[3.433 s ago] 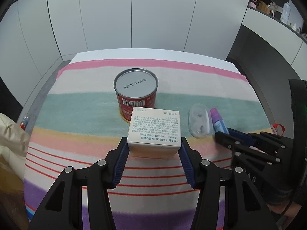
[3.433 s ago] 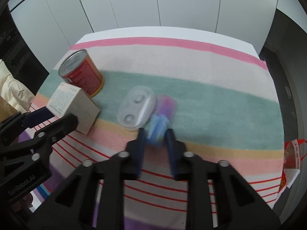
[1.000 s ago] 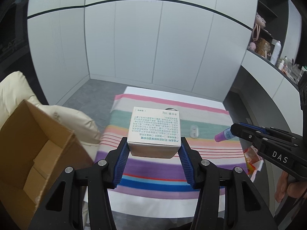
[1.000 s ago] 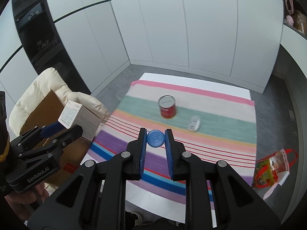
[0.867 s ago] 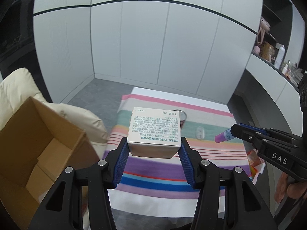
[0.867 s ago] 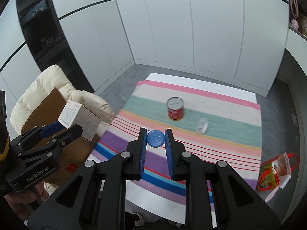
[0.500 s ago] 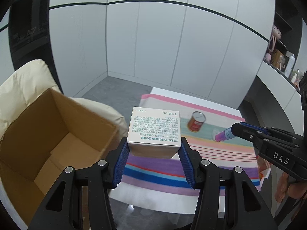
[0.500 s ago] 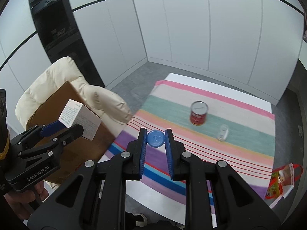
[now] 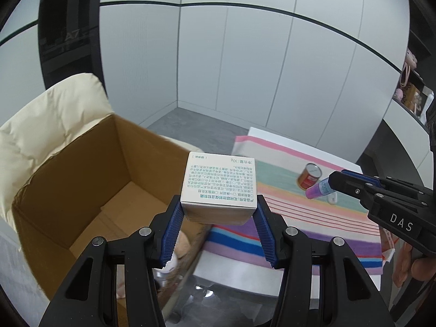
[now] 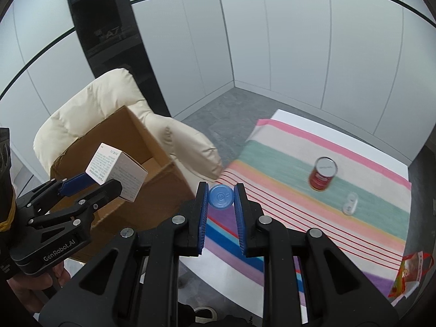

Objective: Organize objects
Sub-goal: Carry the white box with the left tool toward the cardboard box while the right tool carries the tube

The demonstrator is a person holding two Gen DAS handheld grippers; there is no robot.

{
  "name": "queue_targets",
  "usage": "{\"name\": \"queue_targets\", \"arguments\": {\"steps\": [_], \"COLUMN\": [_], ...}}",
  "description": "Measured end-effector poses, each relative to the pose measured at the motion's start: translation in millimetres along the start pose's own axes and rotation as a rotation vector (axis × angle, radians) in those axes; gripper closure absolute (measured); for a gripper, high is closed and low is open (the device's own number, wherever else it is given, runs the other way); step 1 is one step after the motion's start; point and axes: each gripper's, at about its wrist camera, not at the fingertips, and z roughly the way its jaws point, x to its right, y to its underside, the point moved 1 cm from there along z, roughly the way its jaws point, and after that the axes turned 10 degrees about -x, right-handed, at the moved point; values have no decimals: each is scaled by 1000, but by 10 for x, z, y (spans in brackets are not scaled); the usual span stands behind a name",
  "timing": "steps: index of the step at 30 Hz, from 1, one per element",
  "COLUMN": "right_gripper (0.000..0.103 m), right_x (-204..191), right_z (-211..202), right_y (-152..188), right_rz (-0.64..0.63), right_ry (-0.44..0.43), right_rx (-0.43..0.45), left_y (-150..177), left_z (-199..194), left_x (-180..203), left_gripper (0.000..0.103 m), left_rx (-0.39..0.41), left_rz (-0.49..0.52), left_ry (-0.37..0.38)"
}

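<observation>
A striped cloth (image 9: pixel 299 218) covers the table at three o'clock of an open cardboard box (image 9: pixel 81 190). The left gripper (image 9: pixel 218 215) pinches a white printed carton (image 9: pixel 219 188) over the box's rim; the right gripper (image 10: pixel 221 199) clamps a blue-capped bottle (image 10: pixel 220 196).

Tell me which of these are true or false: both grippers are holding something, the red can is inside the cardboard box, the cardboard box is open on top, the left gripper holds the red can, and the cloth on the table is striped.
1. Both grippers hold something. True: the left gripper is shut on a white carton, and the right gripper is shut on a small blue and purple bottle.
2. The red can is inside the cardboard box. False: it stands on the striped cloth.
3. The cardboard box is open on top. True.
4. The left gripper holds the red can. False: it holds the white carton.
5. The cloth on the table is striped. True.
</observation>
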Motion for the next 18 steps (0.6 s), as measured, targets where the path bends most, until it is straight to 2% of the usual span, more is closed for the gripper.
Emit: {"name": "queue_targets", "arguments": {"steps": [18], "right_gripper": [83], "right_x": [-840], "right_z": [247], "right_y": [-135], "right_rz": [-122], "right_ry": [-70], "right_rx": [-16], "left_y": [151], "left_z": [-148], "left_x": [-676], "left_gripper": [51], "left_rx": [-8], "left_rz": [-97], "left_ry": [-83]}}
